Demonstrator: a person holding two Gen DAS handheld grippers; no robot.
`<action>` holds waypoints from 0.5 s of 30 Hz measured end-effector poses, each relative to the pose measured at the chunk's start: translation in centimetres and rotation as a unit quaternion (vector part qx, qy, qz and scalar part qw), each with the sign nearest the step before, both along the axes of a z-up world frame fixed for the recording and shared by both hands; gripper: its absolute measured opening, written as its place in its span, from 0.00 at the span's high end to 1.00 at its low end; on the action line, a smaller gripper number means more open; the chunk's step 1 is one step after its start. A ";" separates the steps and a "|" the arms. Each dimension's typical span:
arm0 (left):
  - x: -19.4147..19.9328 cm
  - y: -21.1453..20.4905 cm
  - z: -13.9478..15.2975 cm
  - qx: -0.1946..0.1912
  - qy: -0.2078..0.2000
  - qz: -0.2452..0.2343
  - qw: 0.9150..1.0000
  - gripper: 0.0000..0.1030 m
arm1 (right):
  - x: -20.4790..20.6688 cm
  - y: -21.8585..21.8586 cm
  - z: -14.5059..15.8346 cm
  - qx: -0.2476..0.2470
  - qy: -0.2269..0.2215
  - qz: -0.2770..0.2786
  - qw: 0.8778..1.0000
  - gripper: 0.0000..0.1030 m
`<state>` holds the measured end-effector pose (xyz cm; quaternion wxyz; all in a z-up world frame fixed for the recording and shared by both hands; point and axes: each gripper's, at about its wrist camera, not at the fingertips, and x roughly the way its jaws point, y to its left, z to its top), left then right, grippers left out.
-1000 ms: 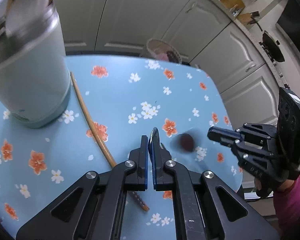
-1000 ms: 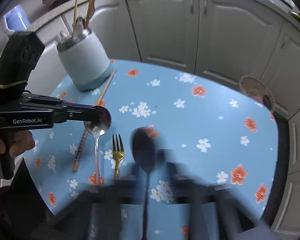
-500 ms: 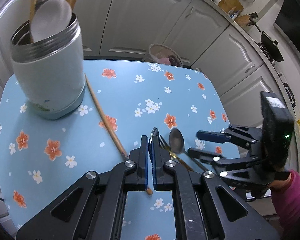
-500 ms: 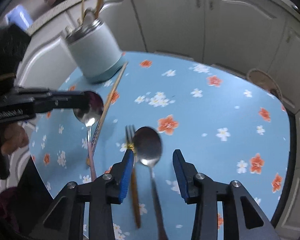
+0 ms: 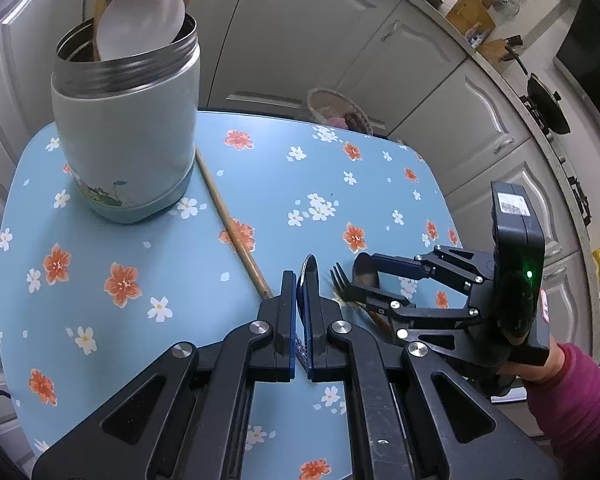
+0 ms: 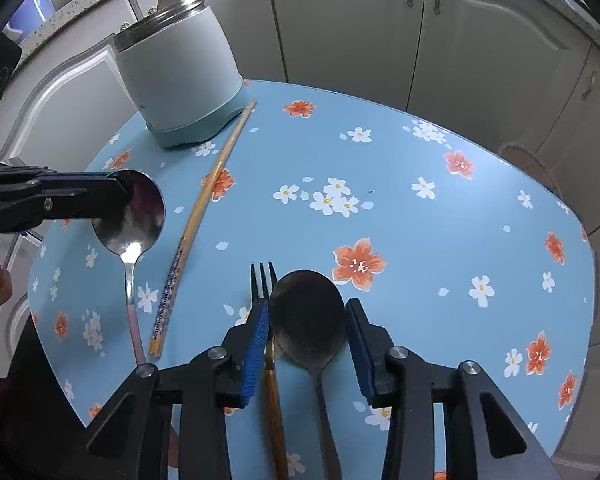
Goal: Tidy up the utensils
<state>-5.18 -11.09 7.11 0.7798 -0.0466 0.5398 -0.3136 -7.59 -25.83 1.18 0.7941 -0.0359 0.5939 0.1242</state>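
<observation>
Right gripper (image 6: 306,344) hangs with released jaws straddling the dark spoon (image 6: 307,316) on the surface; left gripper (image 5: 301,312) clenches the pink-handled spoon (image 6: 130,220). Likely light, stiff, slippery steel: better grasped at the neck.

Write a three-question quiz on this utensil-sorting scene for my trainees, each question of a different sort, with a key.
1. True or false: the left gripper is shut on the pink-handled spoon.
2. What lies between the open fingers of the right gripper? A) a dark spoon B) a knife C) a whisk
3. Name the utensil lying on the table nearest the canister.

Key
1. True: it grips the spoon by its bowl.
2. A: the dark spoon, its bowl between the pads.
3. The chopstick, one end beside the canister's base.
</observation>
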 end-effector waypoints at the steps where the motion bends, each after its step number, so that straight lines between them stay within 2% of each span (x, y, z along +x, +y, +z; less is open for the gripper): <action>1: 0.0 0.0 0.0 -0.001 0.000 0.000 1.000 0.99 | -0.2 0.0 0.1 -0.006 -0.007 -0.001 1.000 0.64; 7: 0.0 -0.1 0.4 -0.006 -0.003 -0.003 1.000 0.99 | -0.7 -0.7 1.3 0.003 -0.019 -0.009 1.000 0.64; 15: -0.3 0.0 2.5 -0.016 -0.020 -0.006 1.000 0.99 | -2.0 -1.4 5.4 0.023 -0.057 -0.016 0.998 0.64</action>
